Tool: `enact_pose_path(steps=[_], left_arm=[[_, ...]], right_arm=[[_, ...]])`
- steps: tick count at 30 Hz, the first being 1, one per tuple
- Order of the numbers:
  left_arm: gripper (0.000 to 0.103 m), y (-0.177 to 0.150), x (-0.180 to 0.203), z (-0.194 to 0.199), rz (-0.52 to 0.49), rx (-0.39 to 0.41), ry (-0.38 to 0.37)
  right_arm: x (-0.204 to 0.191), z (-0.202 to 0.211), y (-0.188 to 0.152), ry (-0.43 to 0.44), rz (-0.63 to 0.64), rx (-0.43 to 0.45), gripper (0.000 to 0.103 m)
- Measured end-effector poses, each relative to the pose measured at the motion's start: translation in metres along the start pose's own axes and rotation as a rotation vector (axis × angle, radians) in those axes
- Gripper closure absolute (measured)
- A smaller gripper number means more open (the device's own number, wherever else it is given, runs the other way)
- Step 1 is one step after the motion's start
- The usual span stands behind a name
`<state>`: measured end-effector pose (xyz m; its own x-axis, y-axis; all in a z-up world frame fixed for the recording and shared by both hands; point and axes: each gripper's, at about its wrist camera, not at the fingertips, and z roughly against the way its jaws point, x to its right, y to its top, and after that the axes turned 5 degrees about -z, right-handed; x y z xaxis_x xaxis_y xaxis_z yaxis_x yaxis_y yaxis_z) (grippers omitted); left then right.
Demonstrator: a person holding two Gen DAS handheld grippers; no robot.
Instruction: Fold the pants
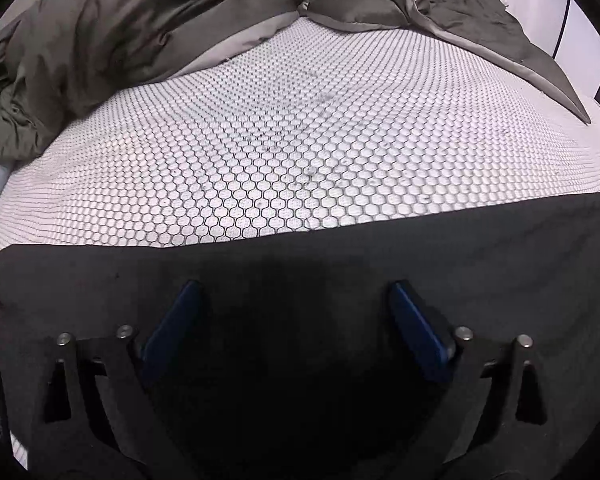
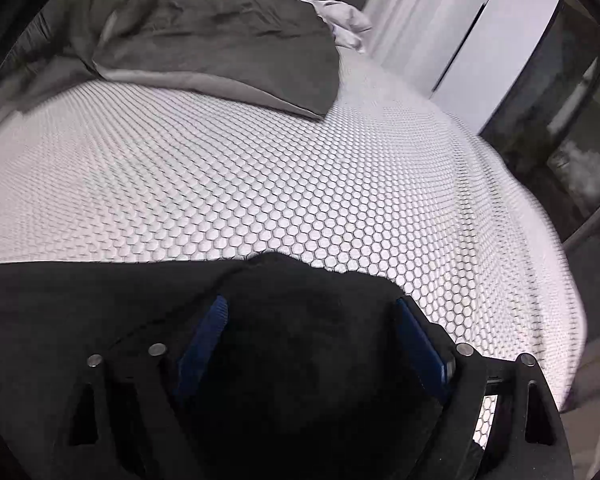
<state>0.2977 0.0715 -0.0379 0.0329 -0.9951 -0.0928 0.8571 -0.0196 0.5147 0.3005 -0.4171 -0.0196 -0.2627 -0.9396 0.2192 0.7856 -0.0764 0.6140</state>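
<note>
Left gripper (image 1: 294, 292): jaws stood wide apart above the black cloth, nothing pinched.
Pants (image 1: 300, 256): lay flat along the near edge of the honeycomb mattress (image 1: 284, 152).
Right gripper (image 2: 312, 308): jaws apart over the pants' end, gripping nothing.
Grey duvet (image 2: 220, 48): bunched at the far side.

Pants (image 1: 300, 264) cut off below

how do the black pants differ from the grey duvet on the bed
The black pants lie spread flat along the near edge of the mattress; the grey duvet is bunched in rumpled heaps at the far end. The pants are near-black, the duvet olive-grey with a paler underside. Both rest on the honeycomb-patterned mattress.
</note>
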Motion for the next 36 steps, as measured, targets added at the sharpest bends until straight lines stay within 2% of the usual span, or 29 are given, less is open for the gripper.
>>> enact_pose_path(steps=[3, 5, 7, 9, 10, 12, 14, 15, 18, 19, 20, 23, 26, 29, 32, 36], left_arm=[[0.013, -0.001, 0.014, 0.029, -0.024, 0.064, -0.092], [0.012, -0.008, 0.034, 0.046, -0.067, 0.094, -0.175], [0.012, -0.017, 0.059, 0.051, -0.14, 0.092, -0.238], [0.012, -0.024, 0.076, 0.043, -0.187, 0.052, -0.256], [0.012, -0.025, 0.084, 0.037, -0.194, 0.023, -0.241], [0.011, -0.033, 0.084, 0.03, -0.192, -0.015, -0.214], [0.011, -0.04, 0.075, 0.036, -0.192, -0.003, -0.199], [0.011, -0.041, 0.068, 0.039, -0.193, 0.002, -0.166], [0.011, -0.049, 0.036, 0.049, -0.146, 0.018, -0.057], [0.011, -0.056, 0.027, 0.054, -0.129, 0.024, -0.078], [0.011, -0.061, 0.021, 0.06, -0.126, 0.028, -0.104], [0.011, -0.087, 0.011, 0.077, -0.148, 0.041, -0.169], [0.01, -0.113, 0.002, 0.078, -0.185, 0.029, -0.162], [0.009, -0.13, -0.034, 0.082, -0.18, 0.035, -0.147], [0.008, -0.142, -0.081, 0.084, -0.148, 0.029, -0.073], [0.006, -0.15, -0.149, 0.079, 0.006, 0.024, -0.045]], right_arm=[[0.001, 0.037, -0.005, 0.071, 0.006, 0.066, 0.017], [0.001, 0.056, -0.017, 0.141, 0.028, 0.064, 0.017], [-0.013, 0.059, -0.031, 0.21, 0.084, 0.046, 0.017], [-0.027, 0.046, -0.045, 0.249, 0.162, 0.008, 0.017], [-0.029, 0.039, -0.053, 0.241, 0.2, -0.016, 0.017], [-0.03, 0.028, -0.064, 0.172, 0.232, -0.05, 0.018], [-0.017, 0.028, -0.062, 0.187, 0.19, -0.049, 0.021], [-0.013, 0.03, -0.062, 0.187, 0.186, -0.054, 0.024], [-0.029, 0.046, -0.077, 0.079, 0.272, -0.022, 0.022], [-0.034, 0.054, -0.079, 0.062, 0.296, -0.008, 0.022], [-0.041, 0.064, -0.081, 0.085, 0.313, 0.012, 0.022], [-0.062, 0.095, -0.09, 0.257, 0.328, 0.052, 0.017], [-0.091, 0.103, -0.109, 0.353, 0.416, 0.039, 0.017], [-0.101, 0.098, -0.128, 0.311, 0.482, 0.024, 0.017], [-0.09, 0.095, -0.126, 0.332, 0.432, 0.004, 0.015], [-0.069, 0.085, -0.117, 0.317, 0.385, -0.013, 0.012]])
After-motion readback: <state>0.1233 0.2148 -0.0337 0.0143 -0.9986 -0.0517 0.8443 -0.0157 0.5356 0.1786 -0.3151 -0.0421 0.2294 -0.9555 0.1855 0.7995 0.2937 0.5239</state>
